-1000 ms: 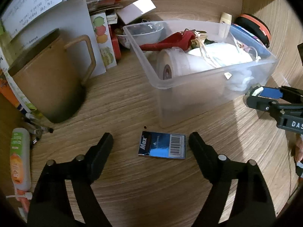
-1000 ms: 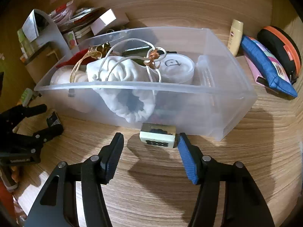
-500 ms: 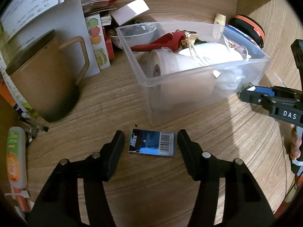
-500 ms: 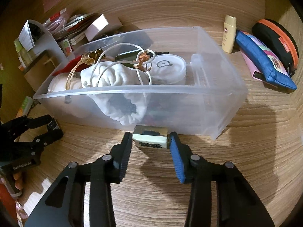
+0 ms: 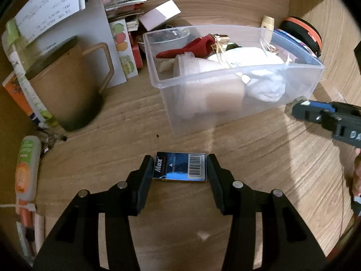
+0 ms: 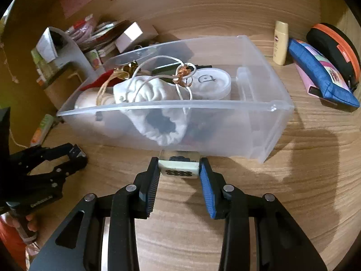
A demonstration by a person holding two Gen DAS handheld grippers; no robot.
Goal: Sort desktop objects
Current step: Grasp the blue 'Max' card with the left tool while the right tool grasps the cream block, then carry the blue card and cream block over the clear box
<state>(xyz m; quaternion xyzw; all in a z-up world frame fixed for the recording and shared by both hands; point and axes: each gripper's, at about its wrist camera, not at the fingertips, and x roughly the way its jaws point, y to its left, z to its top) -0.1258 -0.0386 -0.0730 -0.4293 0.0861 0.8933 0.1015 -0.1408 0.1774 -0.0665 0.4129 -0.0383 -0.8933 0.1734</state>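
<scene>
A flat blue box (image 5: 173, 169) with a barcode lies on the wooden desk, in front of the clear plastic bin (image 5: 237, 68). My left gripper (image 5: 180, 167) is closing on it, and both pads touch its short ends. A small pale block (image 6: 179, 171) with dark dots sits against the bin's front wall (image 6: 225, 133), and my right gripper (image 6: 179, 169) is shut on it. The bin holds a white drawstring bag (image 6: 149, 92), a round white lid, a red item and a pale roll. Each gripper shows in the other's view: the right gripper (image 5: 295, 107), the left gripper (image 6: 75, 155).
A brown mug (image 5: 65, 94) stands to the left of the bin, with papers and cartons behind it. A green-and-orange tube (image 5: 27, 167) lies at the left edge. Right of the bin are a cream bottle (image 6: 281, 43), a blue pouch (image 6: 320, 76) and an orange-rimmed case (image 6: 334, 45).
Both grippers have closed in. The left jaws went from wide open to touching the blue box's ends. The right jaws closed onto the pale block.
</scene>
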